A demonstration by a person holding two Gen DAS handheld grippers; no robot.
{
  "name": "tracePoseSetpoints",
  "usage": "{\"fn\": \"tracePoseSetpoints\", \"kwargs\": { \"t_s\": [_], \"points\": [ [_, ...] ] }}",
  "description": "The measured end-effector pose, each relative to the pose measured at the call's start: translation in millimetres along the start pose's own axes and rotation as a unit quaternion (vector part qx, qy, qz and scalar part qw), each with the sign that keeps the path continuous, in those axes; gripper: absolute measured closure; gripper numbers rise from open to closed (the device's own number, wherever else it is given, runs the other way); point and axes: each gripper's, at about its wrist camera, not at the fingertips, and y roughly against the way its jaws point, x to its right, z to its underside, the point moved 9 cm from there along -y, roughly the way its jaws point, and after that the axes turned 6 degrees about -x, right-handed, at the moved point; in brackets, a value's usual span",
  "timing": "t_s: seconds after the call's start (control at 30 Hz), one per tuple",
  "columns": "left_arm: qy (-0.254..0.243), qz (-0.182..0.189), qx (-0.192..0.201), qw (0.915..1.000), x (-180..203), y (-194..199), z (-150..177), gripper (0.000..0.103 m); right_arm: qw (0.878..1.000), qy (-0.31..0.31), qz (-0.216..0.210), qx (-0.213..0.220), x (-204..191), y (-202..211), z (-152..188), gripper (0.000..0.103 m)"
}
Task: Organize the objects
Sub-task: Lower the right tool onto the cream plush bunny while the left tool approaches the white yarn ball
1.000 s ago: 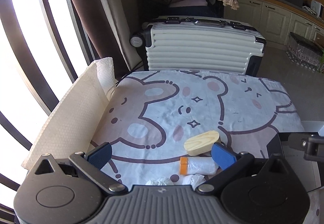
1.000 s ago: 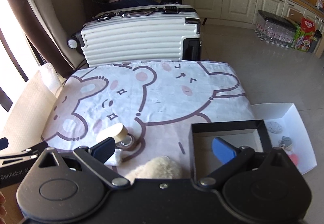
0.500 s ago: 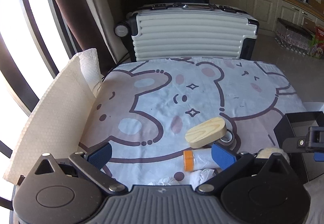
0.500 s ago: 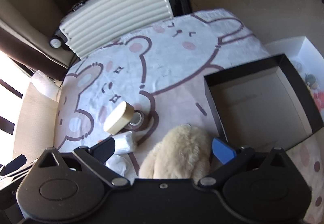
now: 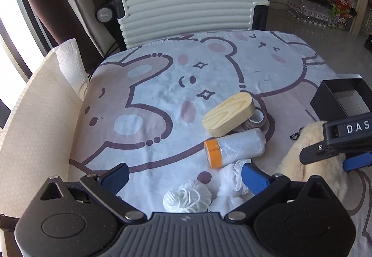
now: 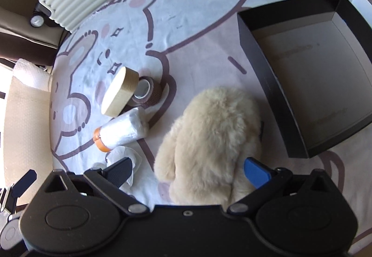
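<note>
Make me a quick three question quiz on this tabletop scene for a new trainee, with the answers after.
1. True or false: the black box already holds an item.
2. What lies between the right gripper fingers: A the wooden block, B the plush toy, C the tape roll?
3. Fill in: the plastic-wrapped roll has an ____ end.

Key: 1 false. 2 B. 3 orange.
</note>
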Motion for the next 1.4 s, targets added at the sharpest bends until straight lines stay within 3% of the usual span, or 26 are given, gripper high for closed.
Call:
{"fn": "tracePoseSetpoints", "kwargs": {
  "t_s": [0.23, 0.4, 0.73, 0.83, 1.0, 1.3, 1.4],
  "points": [
    [0.036, 0.001, -0.039, 0.9986, -15, -21, 12, 0.013, 0.999, -0.029, 0.024, -0.008, 7, -19, -6, 0.0],
    [0.061, 0.038, -0.061, 0.9956, -13, -33, 19, 0.019, 0.999, -0.035, 0.036, -0.018, 8, -31, -8, 0.0],
    [0.078, 0.051, -0.098, 0.9909, -10, -50, 28, 0.023, 0.996, -0.041, 0.066, -0.033, 11, -48, -4, 0.0],
    [0.082, 0.053, -0.107, 0.9895, -10, -54, 32, 0.023, 0.994, -0.072, 0.087, -0.008, 18, -46, -6, 0.0],
    [0.106, 0.056, -0.119, 0.9857, -13, -60, 35, 0.023, 0.991, -0.112, 0.077, -0.016, 23, -54, -3, 0.0],
    [0.157, 0.062, -0.145, 0.9749, -15, -67, 41, 0.022, 0.989, -0.074, 0.121, -0.03, 18, -64, -4, 0.001],
    [0.172, 0.059, -0.151, 0.9717, -20, -68, 42, 0.023, 0.988, -0.044, 0.141, -0.037, 15, -64, -3, 0.008]
  ]
}}
